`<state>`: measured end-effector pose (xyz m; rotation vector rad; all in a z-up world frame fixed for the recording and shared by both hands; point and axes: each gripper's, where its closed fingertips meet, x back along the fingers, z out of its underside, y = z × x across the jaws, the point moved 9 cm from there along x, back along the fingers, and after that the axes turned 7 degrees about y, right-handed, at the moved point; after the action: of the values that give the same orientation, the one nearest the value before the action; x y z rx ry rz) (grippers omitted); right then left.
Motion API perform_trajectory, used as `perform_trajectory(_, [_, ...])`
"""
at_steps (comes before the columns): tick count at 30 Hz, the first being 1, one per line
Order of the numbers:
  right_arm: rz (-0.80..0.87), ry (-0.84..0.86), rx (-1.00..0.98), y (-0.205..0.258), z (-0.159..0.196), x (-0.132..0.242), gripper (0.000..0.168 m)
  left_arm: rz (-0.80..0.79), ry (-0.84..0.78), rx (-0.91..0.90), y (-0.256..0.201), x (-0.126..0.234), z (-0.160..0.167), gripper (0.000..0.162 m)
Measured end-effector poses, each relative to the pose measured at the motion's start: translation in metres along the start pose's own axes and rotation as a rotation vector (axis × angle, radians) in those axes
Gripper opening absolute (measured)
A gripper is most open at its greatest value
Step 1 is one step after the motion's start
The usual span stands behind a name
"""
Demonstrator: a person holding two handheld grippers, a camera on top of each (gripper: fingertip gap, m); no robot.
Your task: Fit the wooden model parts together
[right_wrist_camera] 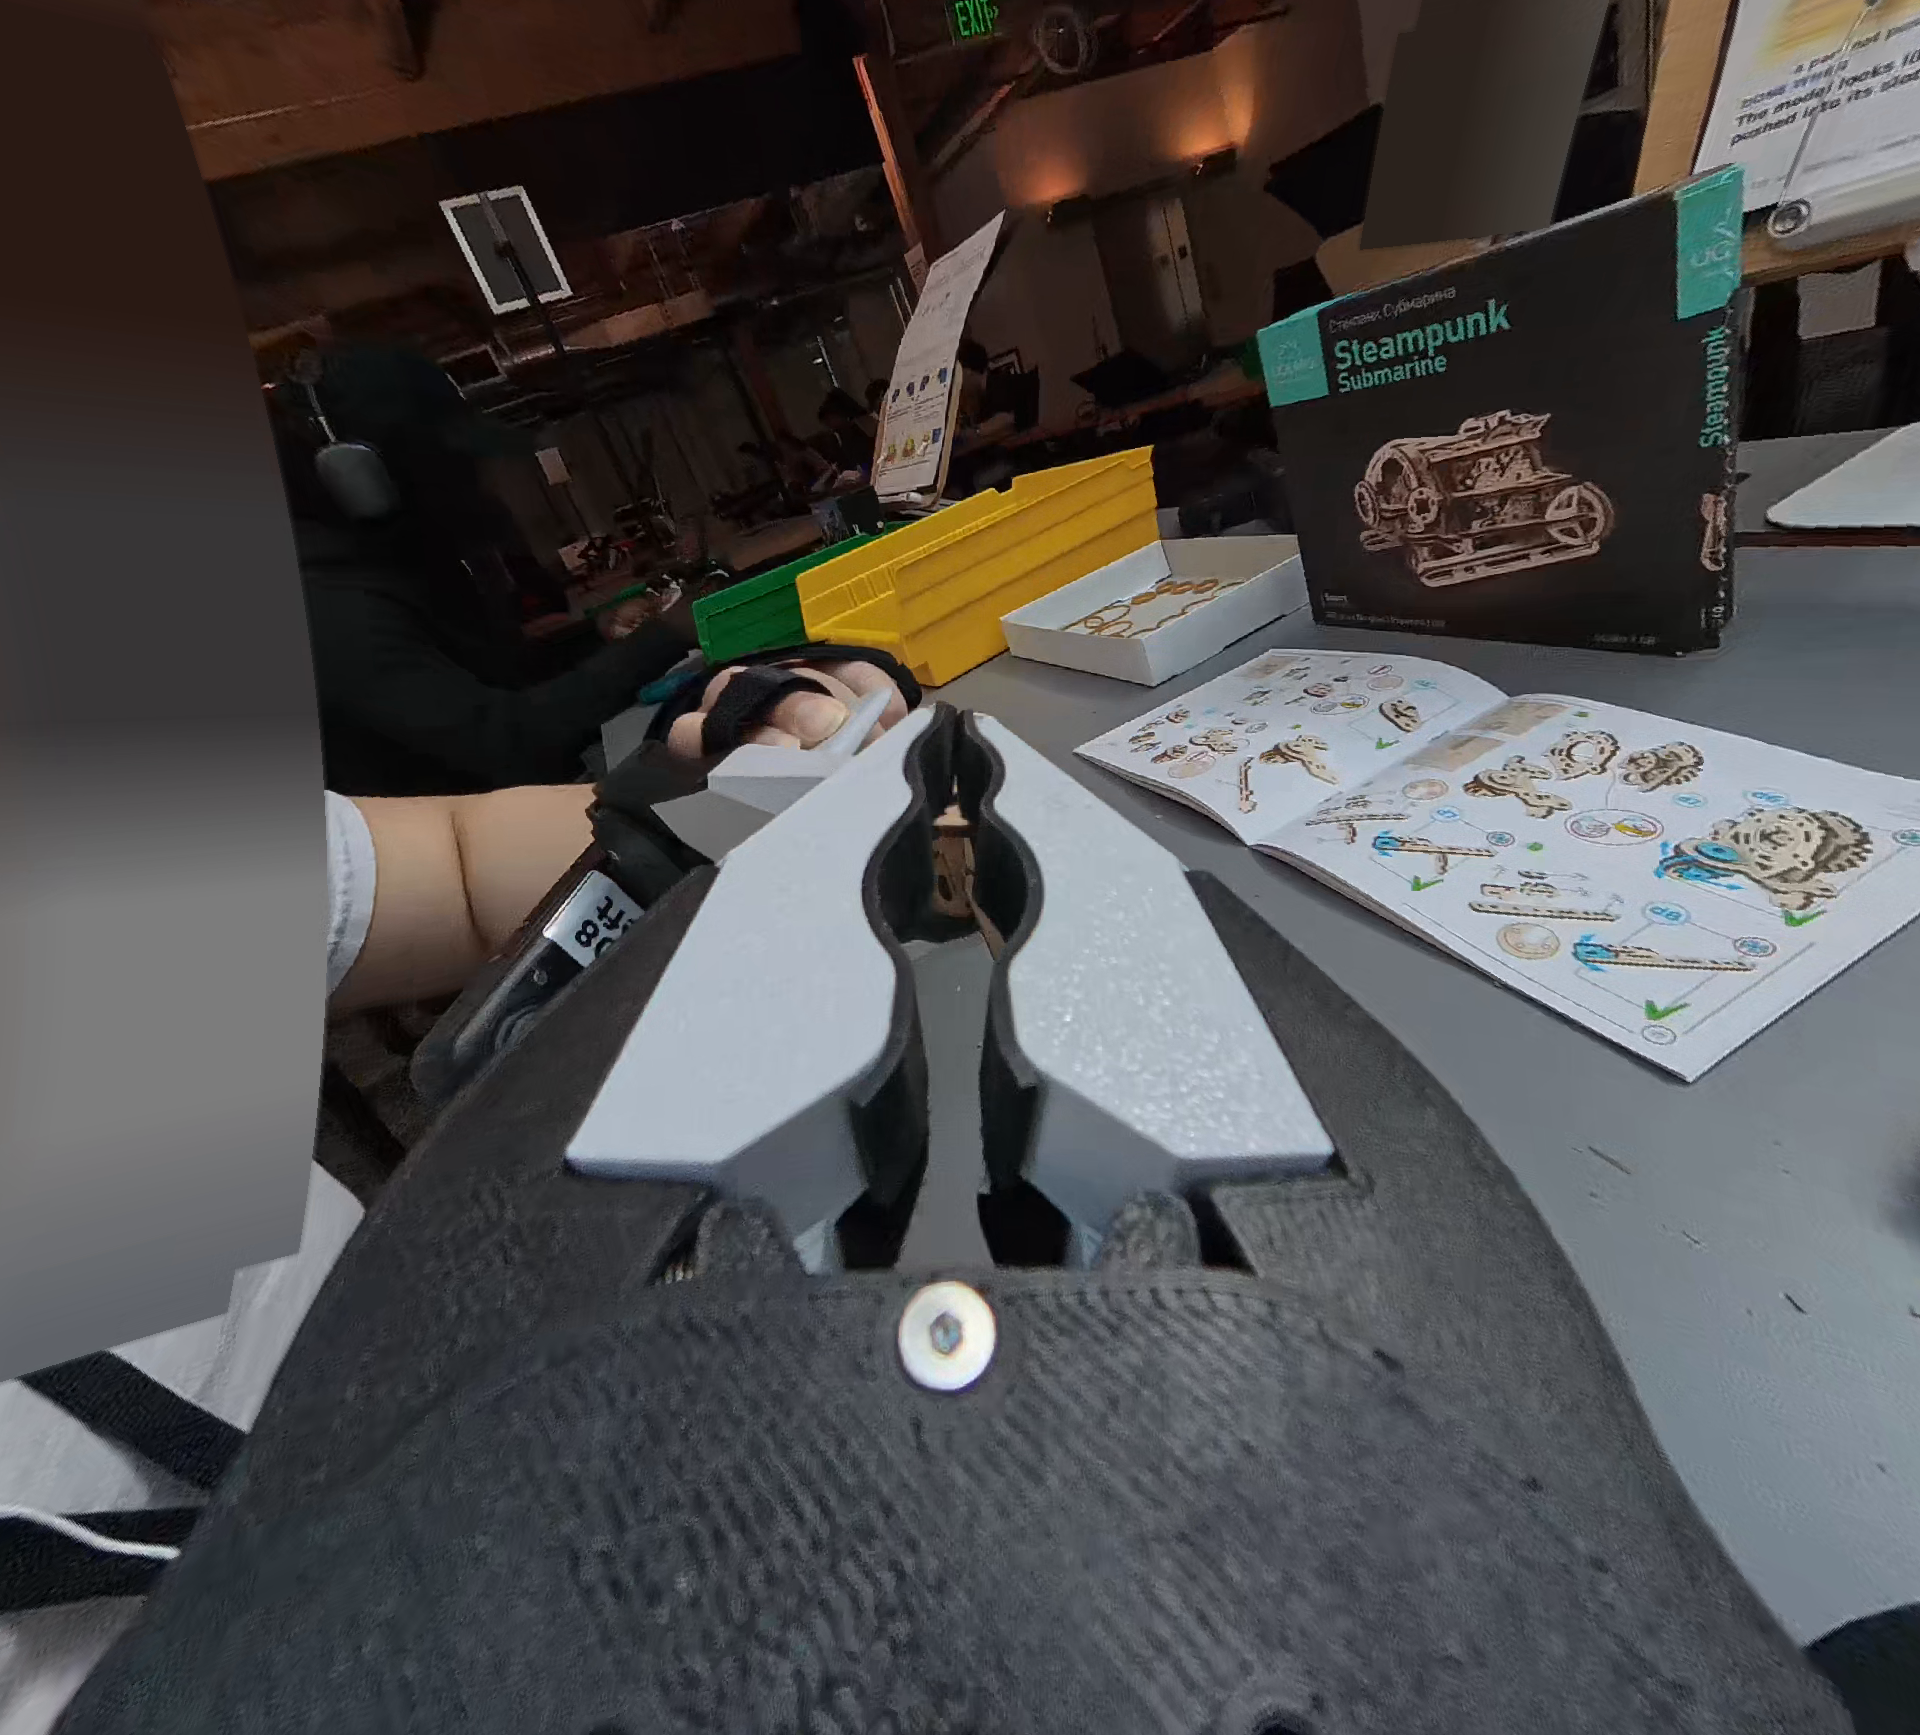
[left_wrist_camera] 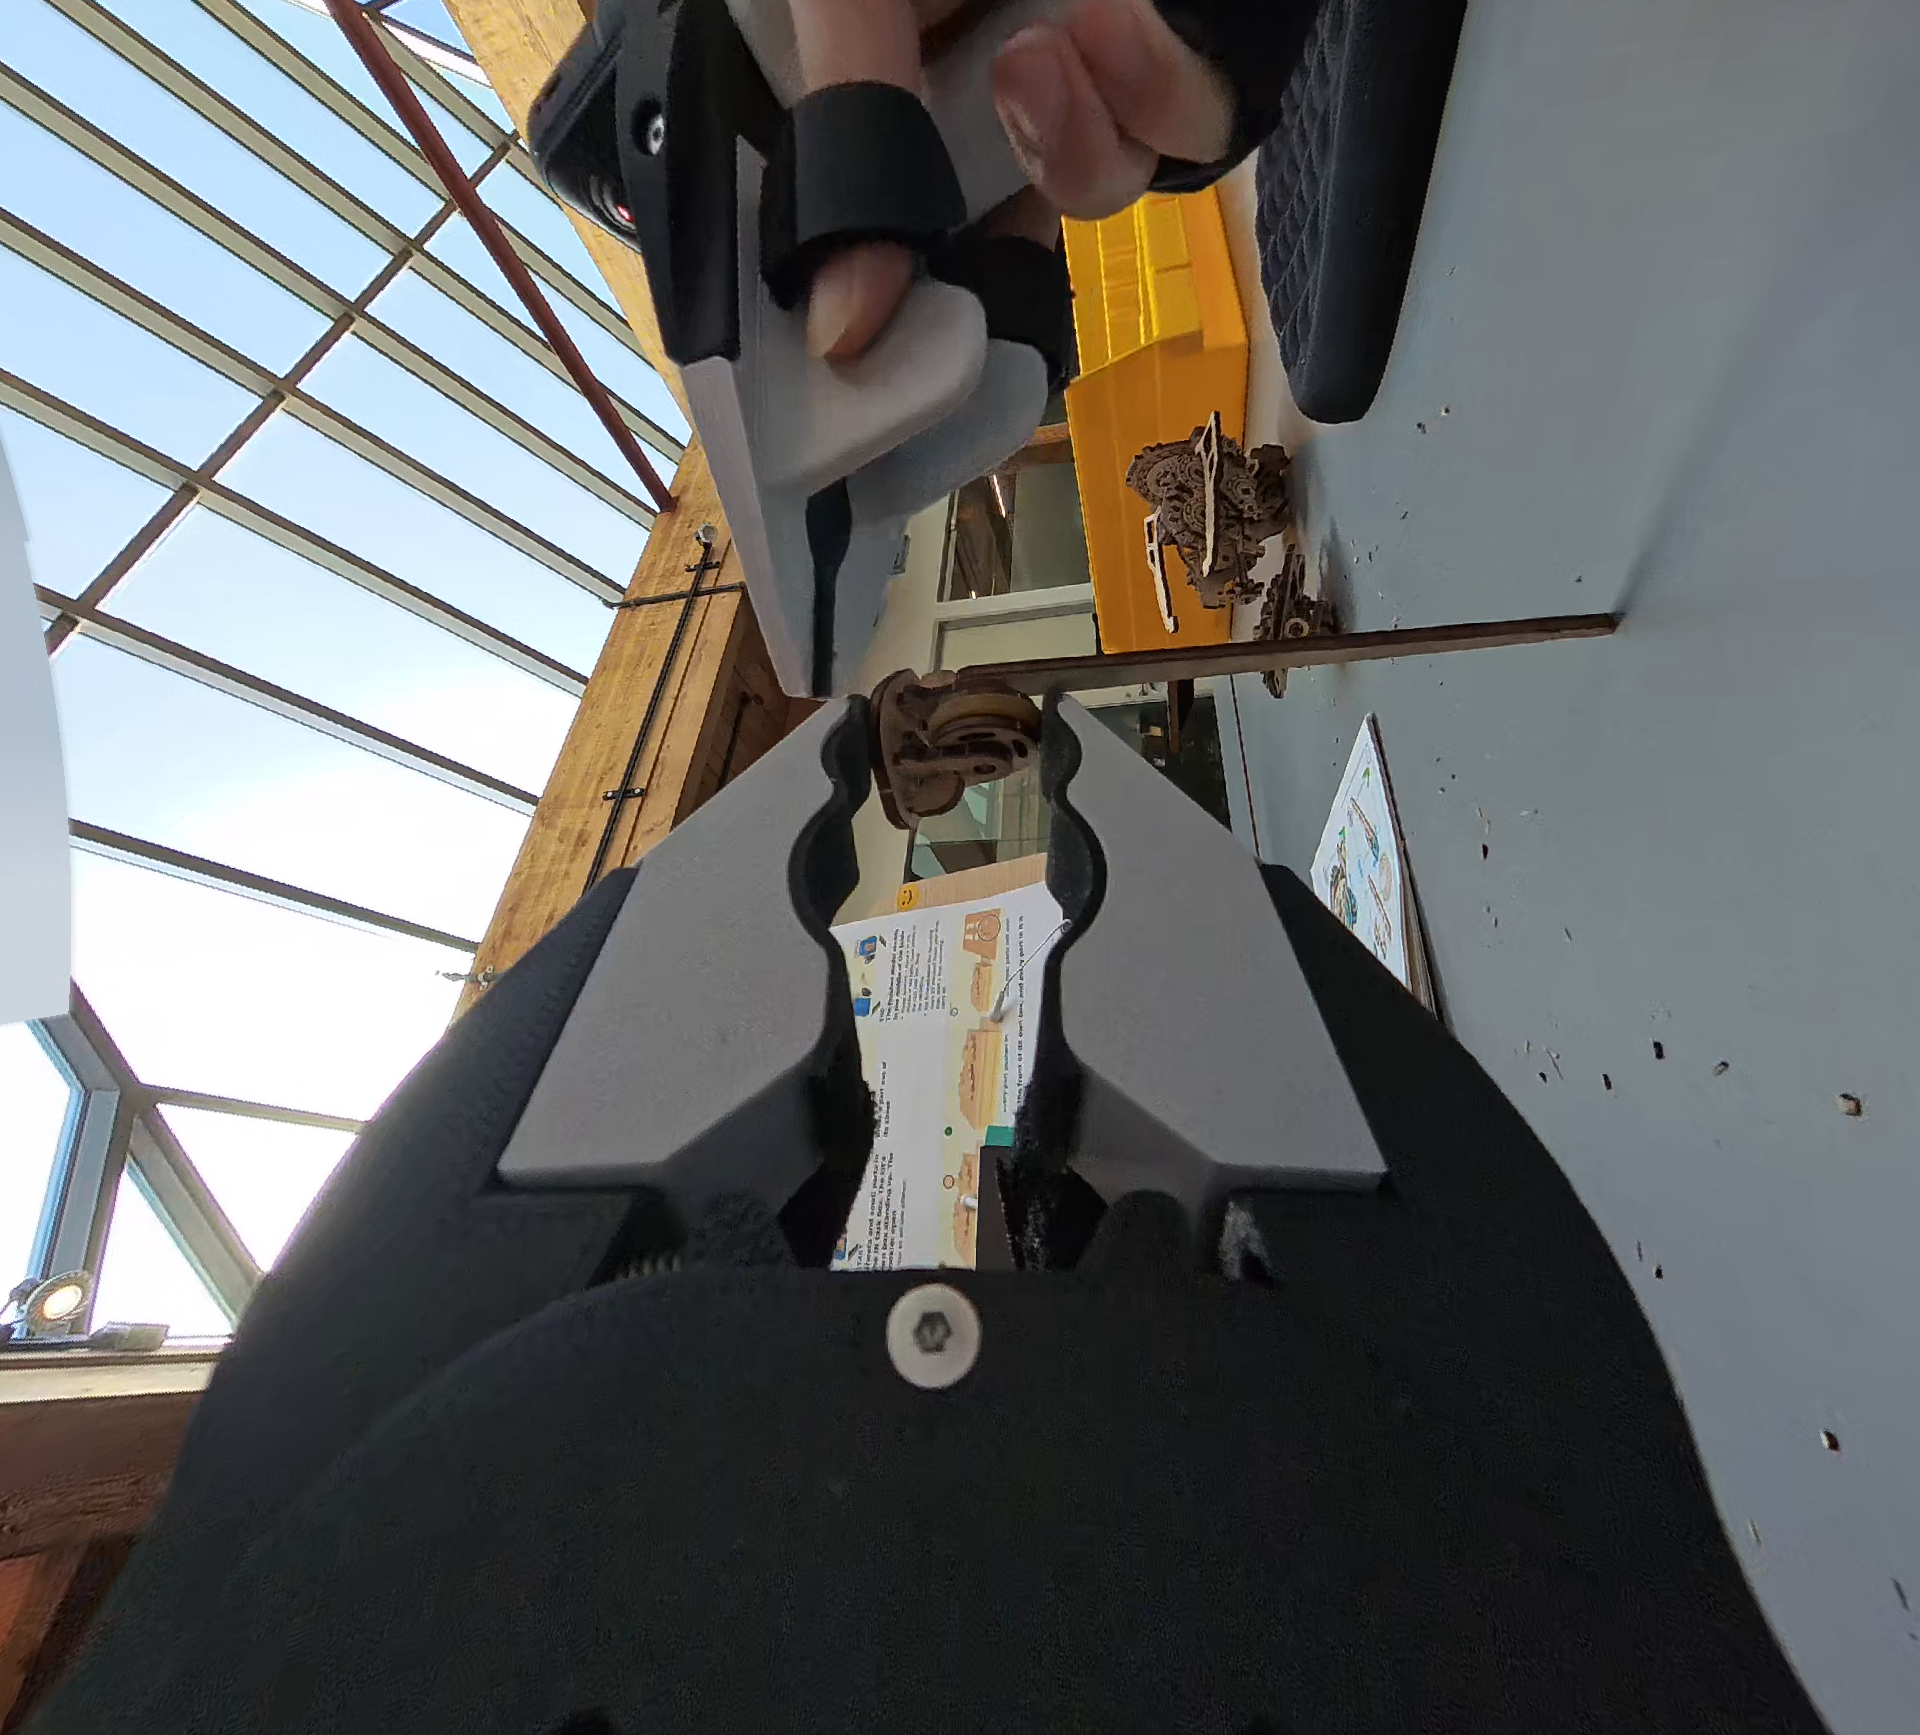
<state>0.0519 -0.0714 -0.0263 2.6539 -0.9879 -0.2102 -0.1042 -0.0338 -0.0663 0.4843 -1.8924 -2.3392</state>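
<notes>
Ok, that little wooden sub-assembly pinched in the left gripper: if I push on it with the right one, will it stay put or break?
The wooden sub-assembly is thin laser-cut ply with open cutouts, so probably light but fragile. The left gripper holds it only at the fingertips, so a sideways push may pivot it. The right gripper meets it at its tip; a gentle, straight press seems safer.

1. The left wrist view looks out along the left tongs (left_wrist_camera: 951, 729), rolled sideways: the desk (left_wrist_camera: 1683, 750) stands upright along the right edge and skylight glass fills the left.
2. The right wrist view sits level and close above the desk (right_wrist_camera: 1558, 1166), looking along the right tongs (right_wrist_camera: 961, 729) across to a far, dim hall.
3. Both views show the yellow bin (left_wrist_camera: 1153, 397) (right_wrist_camera: 997, 558) and the opposite tongs close ahead.
</notes>
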Motion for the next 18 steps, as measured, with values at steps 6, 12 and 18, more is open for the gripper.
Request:
perform_trajectory(6, [0.000,0.024,0.004,-0.003,-0.002,-0.003,0.000,-0.002,-0.003,-0.010,0.000,0.001,-0.001,0.030])
perform_trajectory(12, [0.012,0.070,0.001,-0.004,0.000,-0.004,0.000,0.000,-0.004,-0.015,0.001,0.001,0.000,0.030])
perform_trajectory(18, [0.002,0.088,-0.003,-0.004,0.000,-0.005,0.000,-0.001,-0.005,-0.017,0.001,0.001,-0.001,0.030])
